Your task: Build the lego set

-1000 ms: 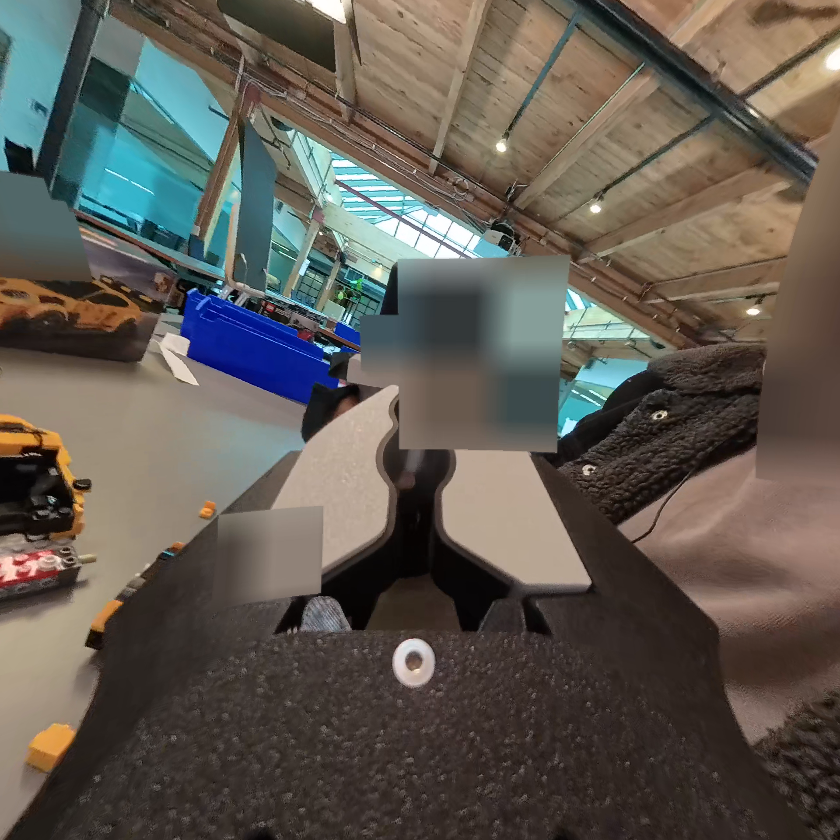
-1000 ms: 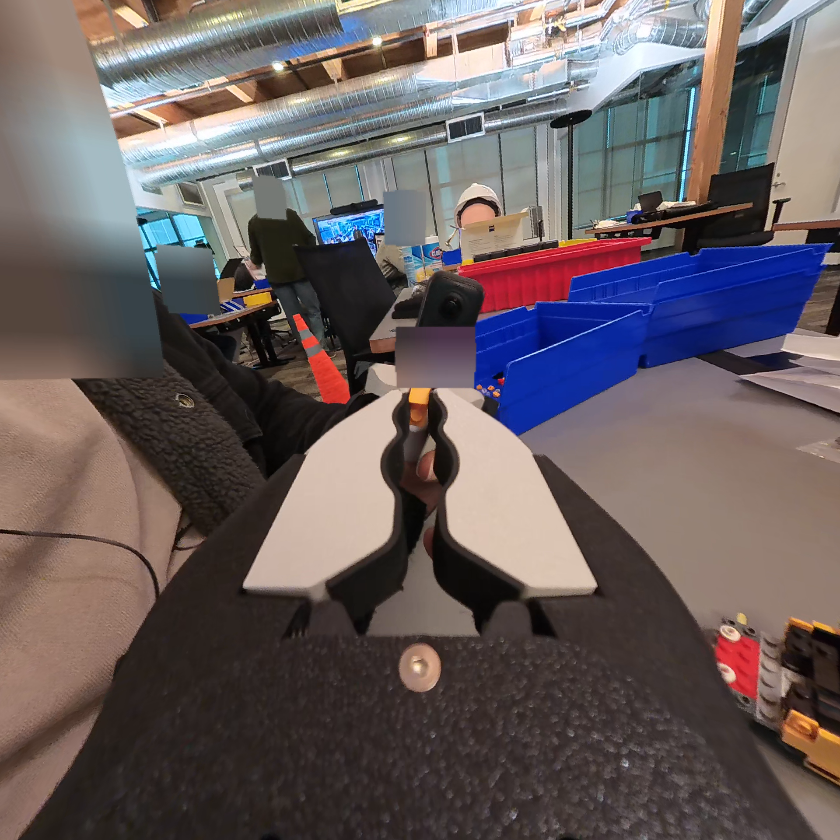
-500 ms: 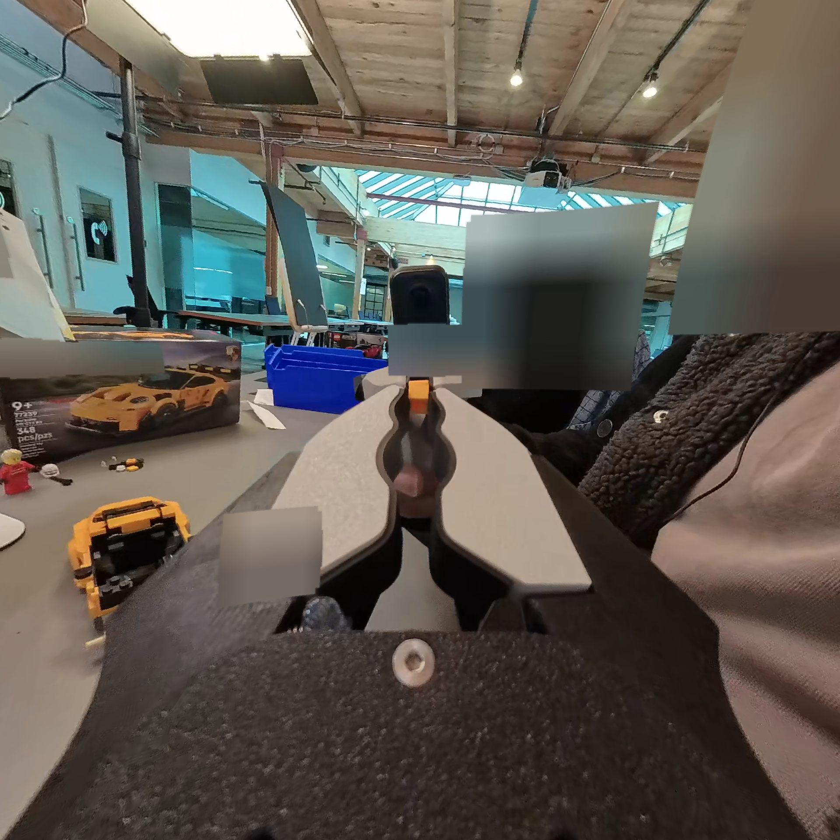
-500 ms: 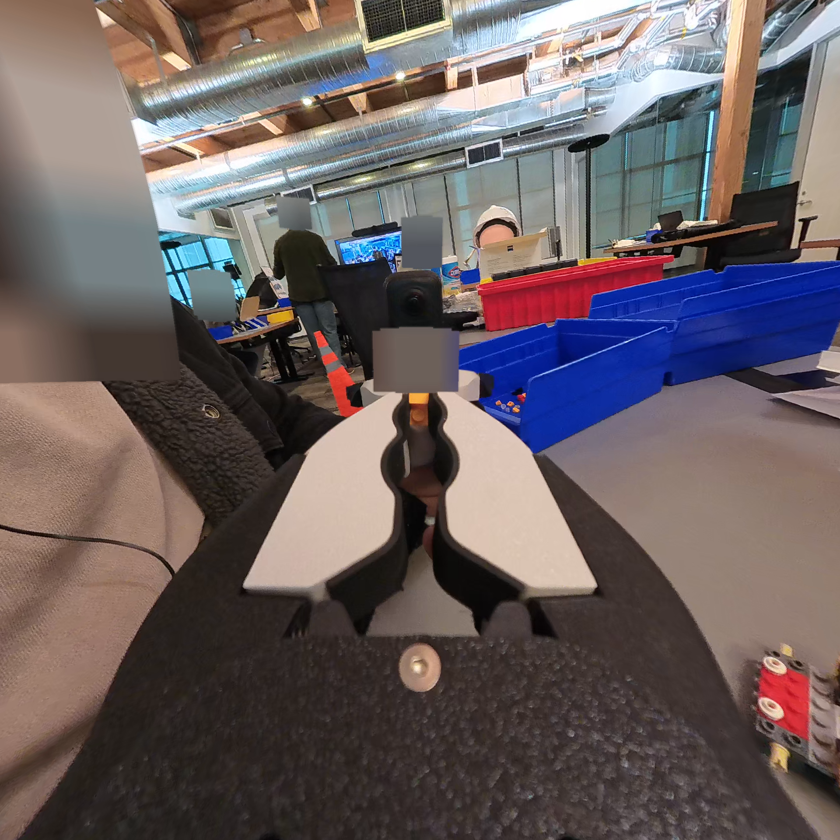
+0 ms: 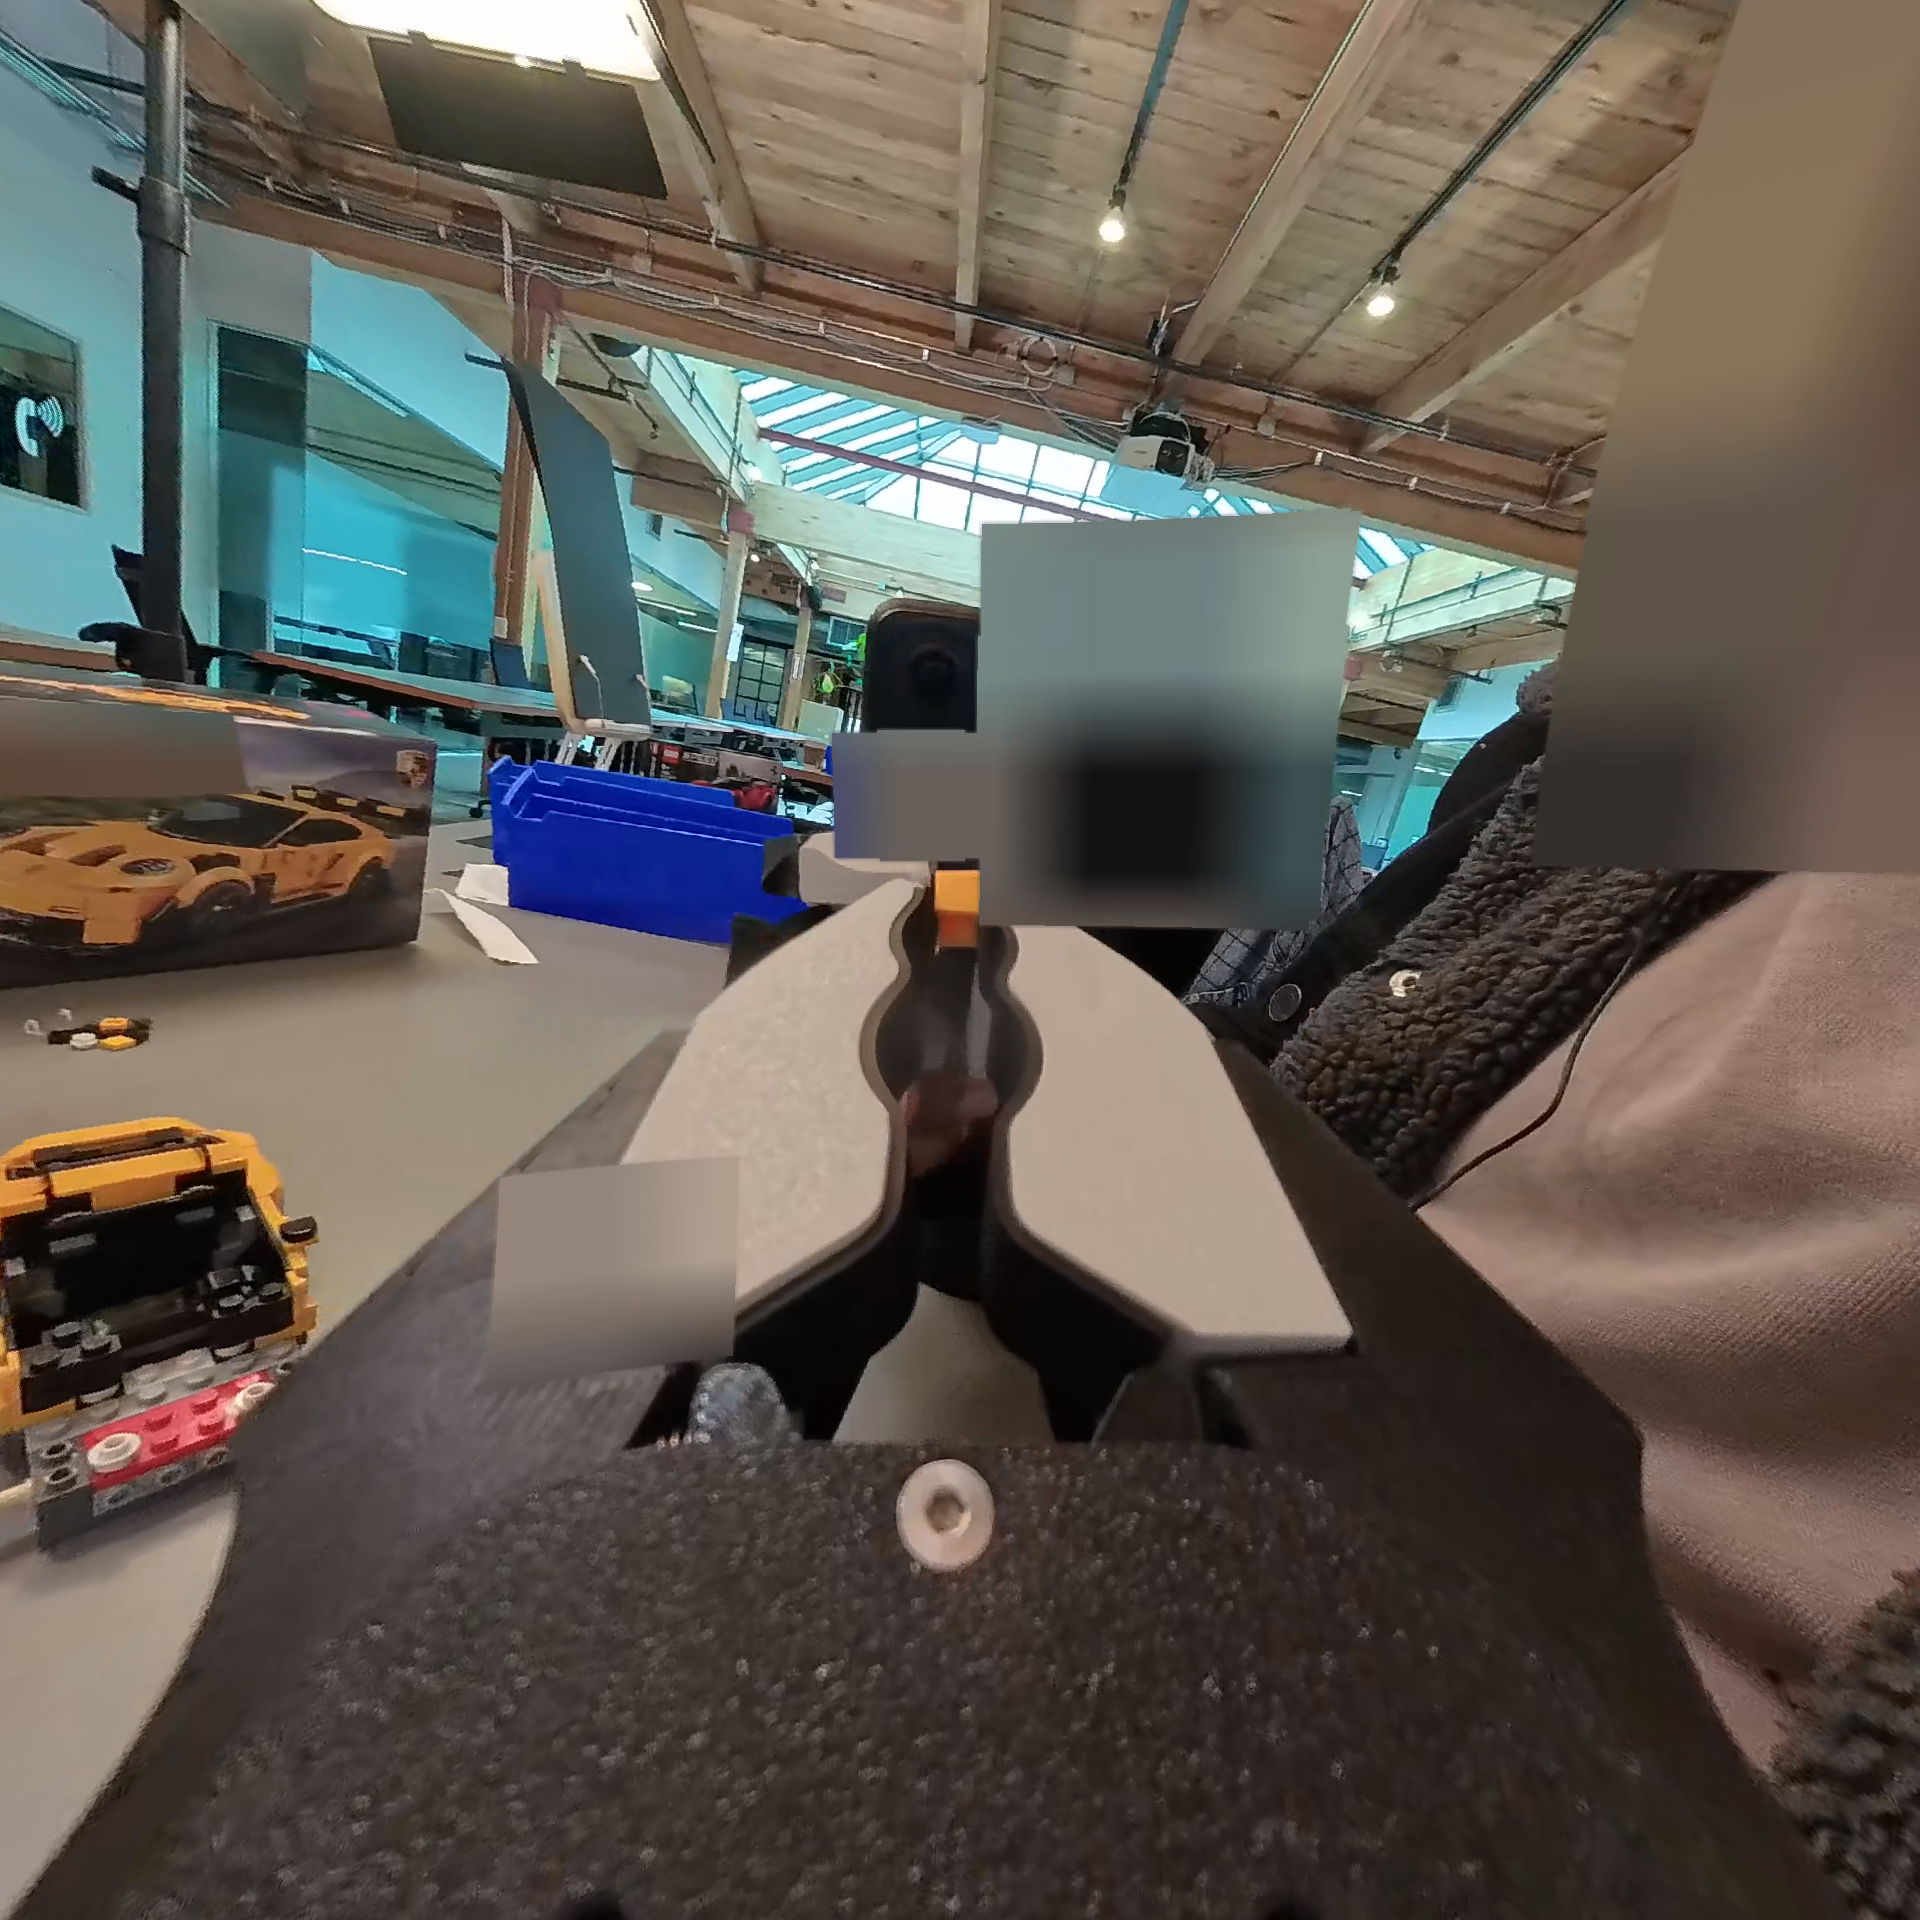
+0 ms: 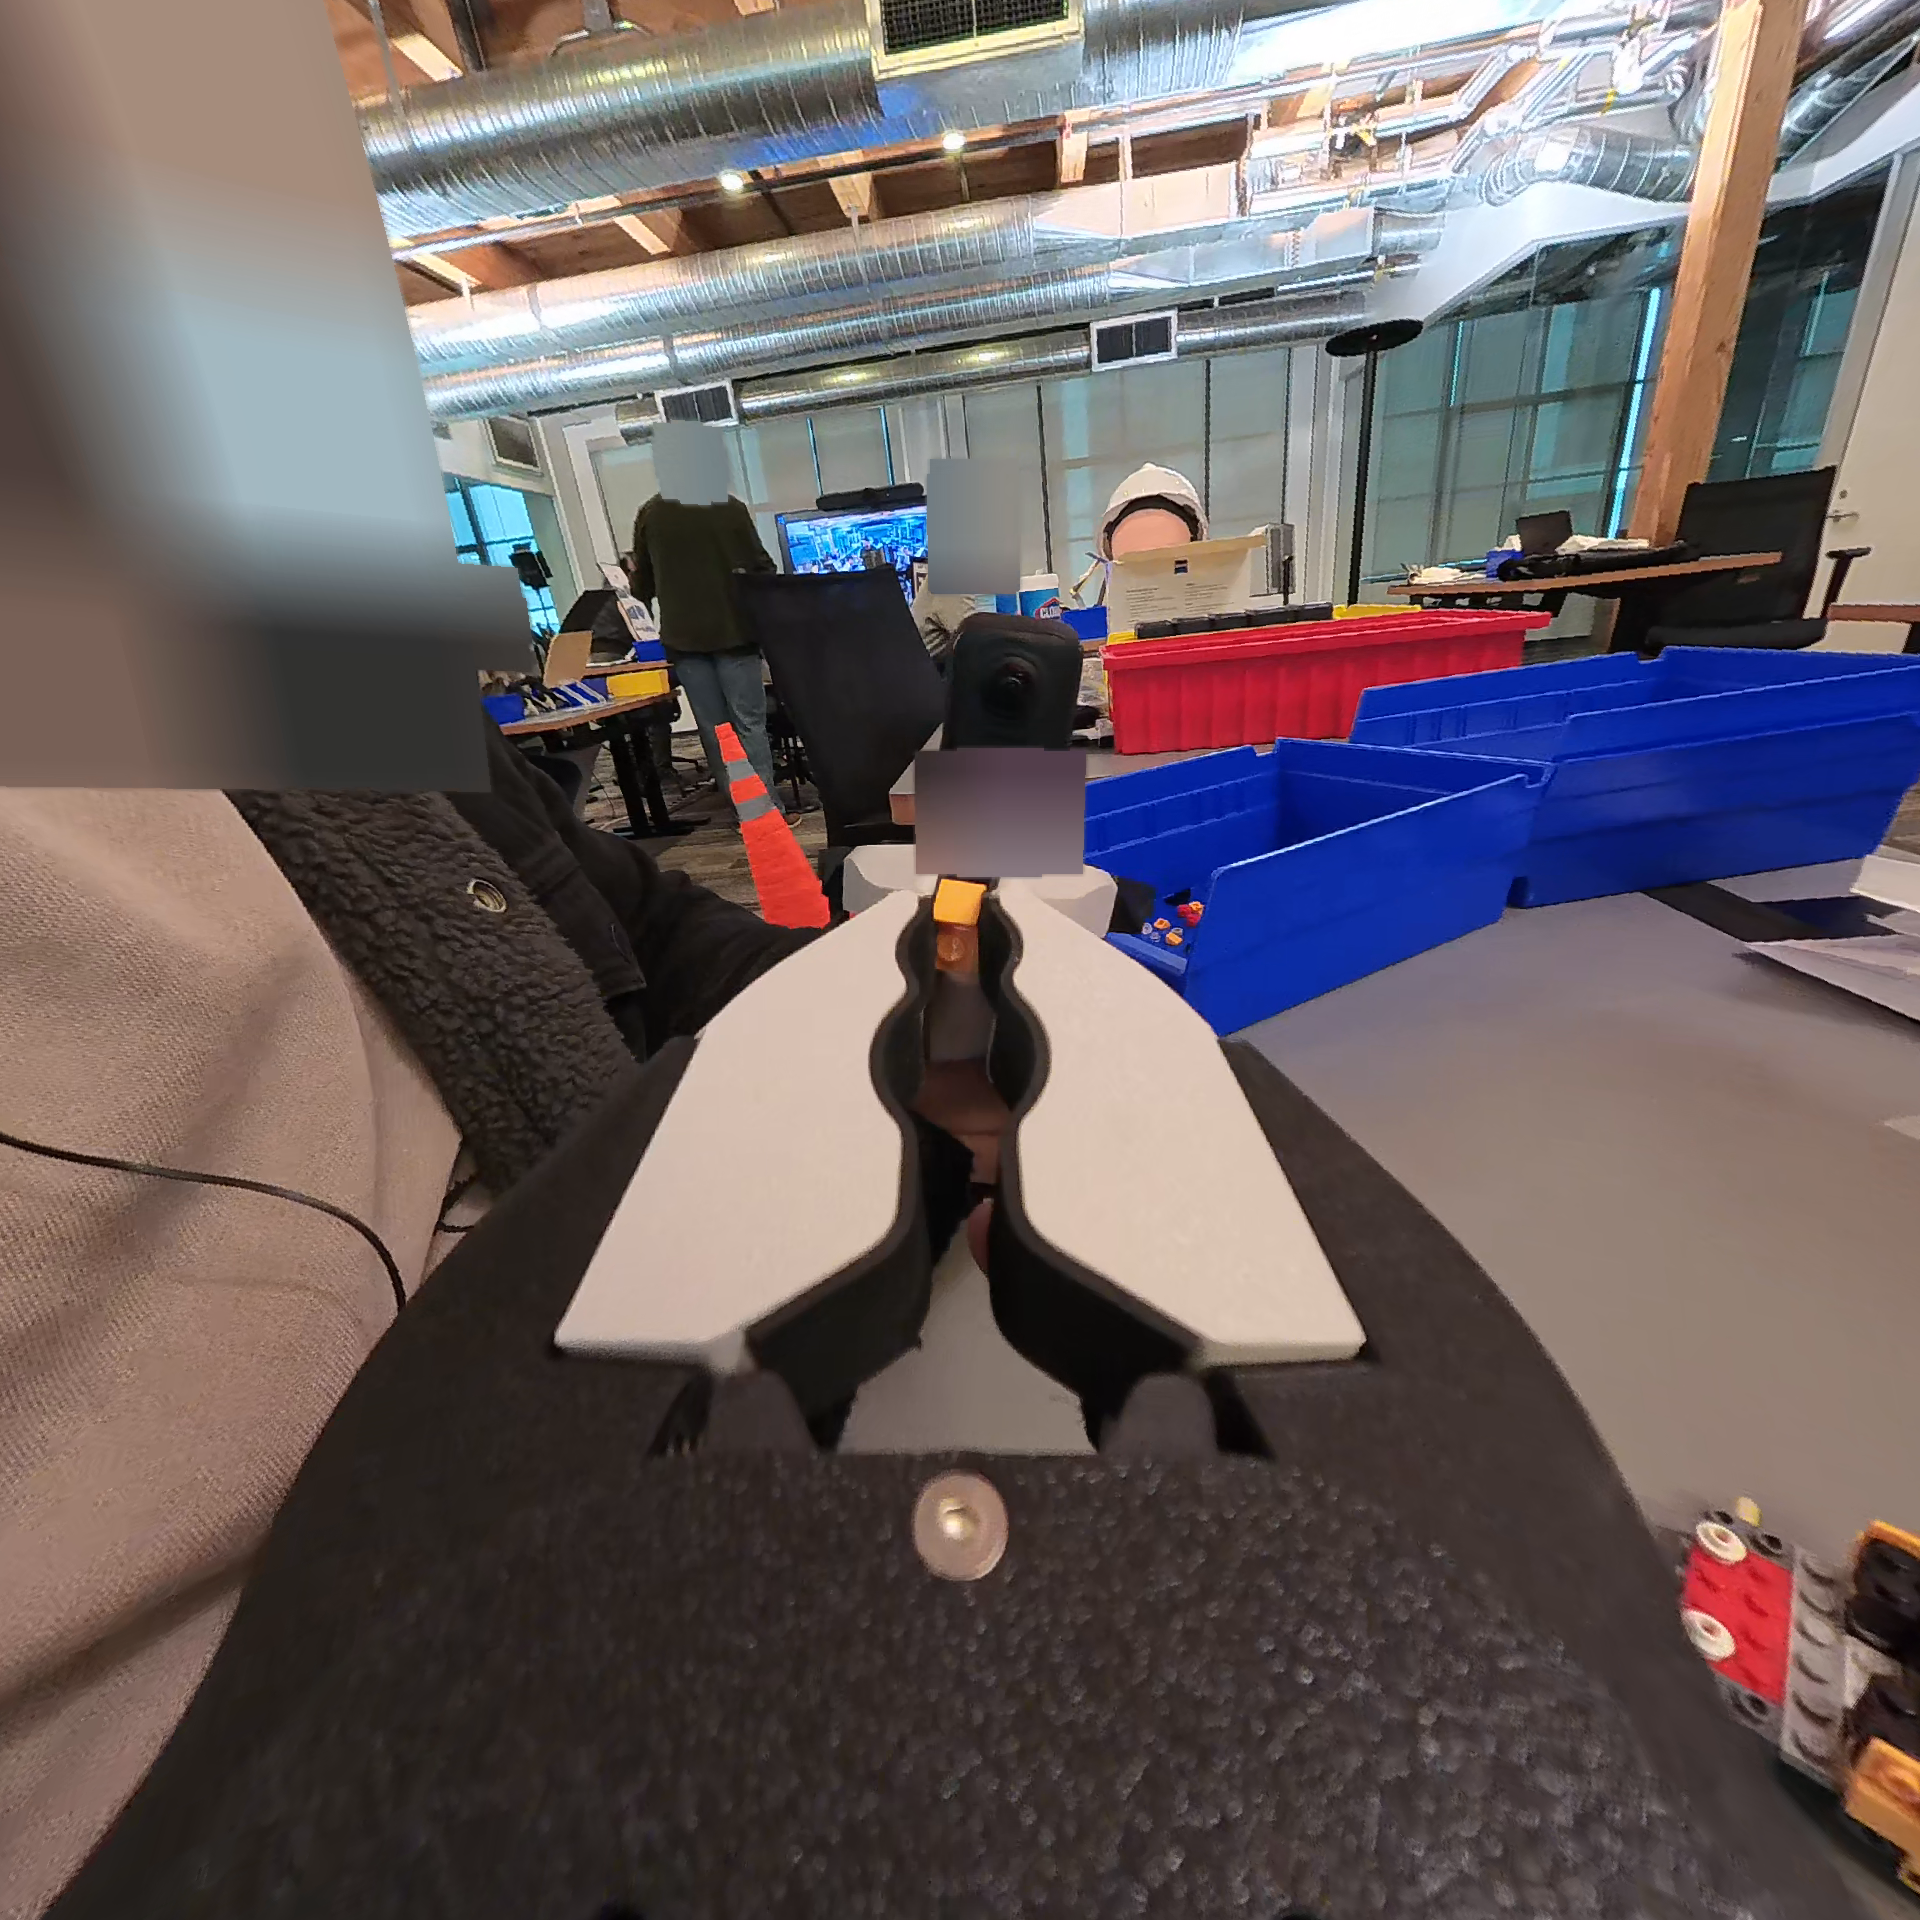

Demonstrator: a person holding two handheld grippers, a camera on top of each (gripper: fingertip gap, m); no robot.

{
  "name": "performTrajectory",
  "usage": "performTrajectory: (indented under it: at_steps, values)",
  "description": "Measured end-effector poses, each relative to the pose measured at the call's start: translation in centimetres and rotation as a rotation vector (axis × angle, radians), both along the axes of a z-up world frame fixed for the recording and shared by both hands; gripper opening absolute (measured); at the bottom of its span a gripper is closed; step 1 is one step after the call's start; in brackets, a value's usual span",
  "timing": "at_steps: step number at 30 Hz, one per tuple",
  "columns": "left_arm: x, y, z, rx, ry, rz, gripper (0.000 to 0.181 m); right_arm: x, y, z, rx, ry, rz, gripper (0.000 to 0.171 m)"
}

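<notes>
A small orange lego piece (image 5: 956, 909) sits between the tips of my left gripper (image 5: 956, 920), whose fingers are closed to a narrow gap. The same orange piece (image 6: 956, 902) is pinched at the tips of my right gripper (image 6: 956, 914). The two grippers point at each other tip to tip above the table's near edge, so each view shows the other's camera just behind the piece. The partly built yellow and black lego car (image 5: 135, 1278) with a red and grey end stands on the grey table (image 5: 436, 1060) at the left. It also shows at the right wrist view's lower right (image 6: 1829, 1662).
The set's box (image 5: 208, 852) stands at the back left, with a few loose small pieces (image 5: 99, 1031) in front of it. Blue bins (image 6: 1351, 831) and a red bin (image 6: 1309, 675) line the far side. Papers (image 6: 1849, 966) lie at the right. The person's torso (image 6: 156, 1195) is close by. Less than 4 cm separates the two grippers' tips.
The left gripper swung from a tilted pose to level and met the right gripper's tips; the orange piece now sits between its fingers too. The right gripper kept its hold and barely moved.
</notes>
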State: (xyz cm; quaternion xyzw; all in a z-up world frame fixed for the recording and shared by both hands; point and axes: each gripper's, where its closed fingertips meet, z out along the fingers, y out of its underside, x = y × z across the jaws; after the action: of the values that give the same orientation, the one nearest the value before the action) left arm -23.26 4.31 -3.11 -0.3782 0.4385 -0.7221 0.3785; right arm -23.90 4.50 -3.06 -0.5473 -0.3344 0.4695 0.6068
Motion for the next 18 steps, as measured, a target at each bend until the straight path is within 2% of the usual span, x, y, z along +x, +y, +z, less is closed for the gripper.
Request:
performTrajectory:
  at_steps: [18]
  values:
    - [-0.04, -0.44, -0.17, -0.044, 0.015, -0.067, 0.010, -0.01, -0.40, -0.13, 0.013, -0.011, 0.016, 0.009]
